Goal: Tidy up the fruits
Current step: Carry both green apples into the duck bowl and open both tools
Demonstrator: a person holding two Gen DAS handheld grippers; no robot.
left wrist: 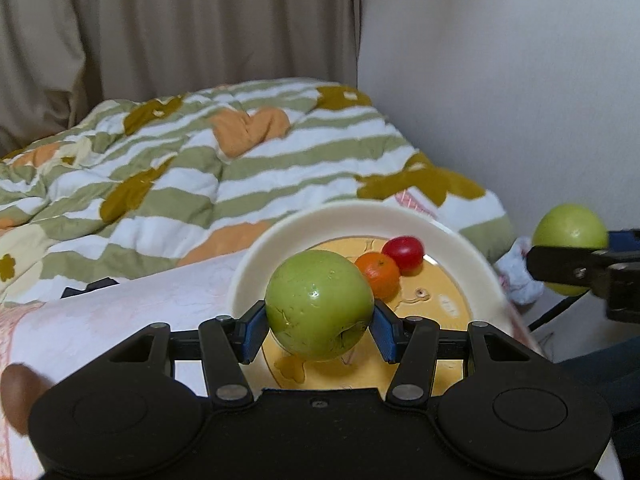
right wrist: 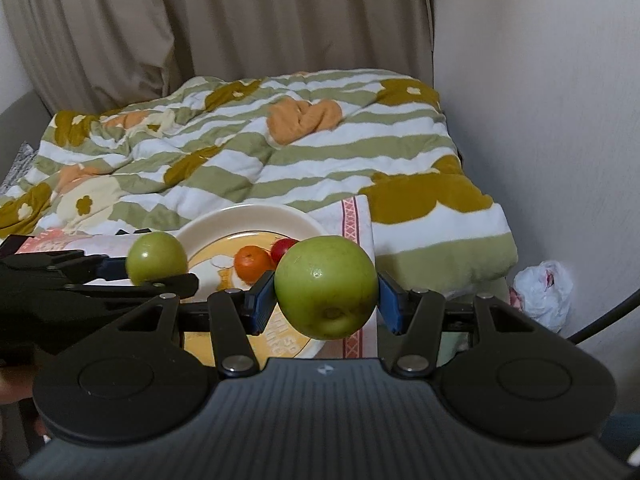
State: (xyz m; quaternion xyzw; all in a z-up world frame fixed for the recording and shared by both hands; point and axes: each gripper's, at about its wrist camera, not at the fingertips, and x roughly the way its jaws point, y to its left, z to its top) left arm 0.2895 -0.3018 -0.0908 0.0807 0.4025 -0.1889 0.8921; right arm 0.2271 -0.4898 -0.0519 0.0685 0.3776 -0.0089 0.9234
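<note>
My left gripper (left wrist: 319, 326) is shut on a green apple (left wrist: 319, 305) and holds it just above the near part of a cream plate (left wrist: 280, 236) with a yellow centre. On the plate lie a small orange (left wrist: 378, 273) and a red fruit (left wrist: 404, 253). My right gripper (right wrist: 326, 300) is shut on a second green apple (right wrist: 326, 285), held in the air right of the plate (right wrist: 256, 216). In the right wrist view the left gripper's apple (right wrist: 157, 257) shows at the left; the right gripper's apple (left wrist: 570, 234) shows at the right edge of the left wrist view.
The plate rests on a white and pink cloth (left wrist: 120, 320) on a bed. A green-striped flowered quilt (left wrist: 200, 168) lies behind it. A white wall (left wrist: 500, 80) stands on the right, curtains (right wrist: 240, 20) behind. A white plastic bag (right wrist: 544, 290) lies on the floor at the right.
</note>
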